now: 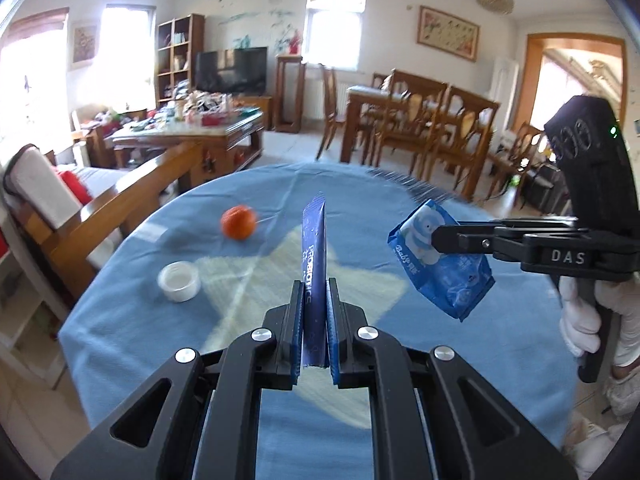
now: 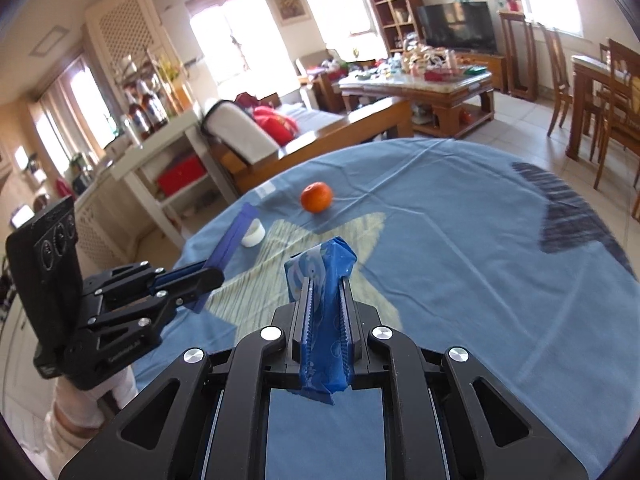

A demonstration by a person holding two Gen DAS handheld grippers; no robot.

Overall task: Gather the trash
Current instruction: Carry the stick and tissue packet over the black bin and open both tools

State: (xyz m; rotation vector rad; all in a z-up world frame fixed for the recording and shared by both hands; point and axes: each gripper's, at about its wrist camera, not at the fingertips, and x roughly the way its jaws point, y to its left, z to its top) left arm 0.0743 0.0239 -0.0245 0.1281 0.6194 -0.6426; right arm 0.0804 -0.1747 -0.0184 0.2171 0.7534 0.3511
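A: Your left gripper (image 1: 315, 316) is clenched on the sachet (image 1: 314, 256), which stands on edge between the fingers and sticks out well ahead of them, clear of the surface (image 1: 480, 360). Your right gripper (image 2: 325, 312) is clamped on the blue packet (image 2: 324, 280), which is also off the cloth.

B: So both pieces of trash are in hand. What could go wrong?

A: The sachet is thin and held only by its lower part. Swing it fast and I'd expect it to bend or slide out between the pads. The packet is soft and crumpled, bulging past your fingertips, so a slack squeeze could let it drop.

B: Anything else?

A: No bin shows in either view, so you'd be carrying blind. The two grippers are also near each other, so turning them inward could knock packet against sachet.

B: What's left on the cloth?

A: A white cup (image 1: 179, 281), ahead and left of your left fingers, and an orange (image 1: 239, 222) beyond it. The orange hardly looks like trash.

B: Do the views differ?

A: The left one shows the packet's printed face side-on, which the right one hides behind its own fingers. The right one shows a dark patch (image 2: 568, 216) on the cloth, far right of your fingers.
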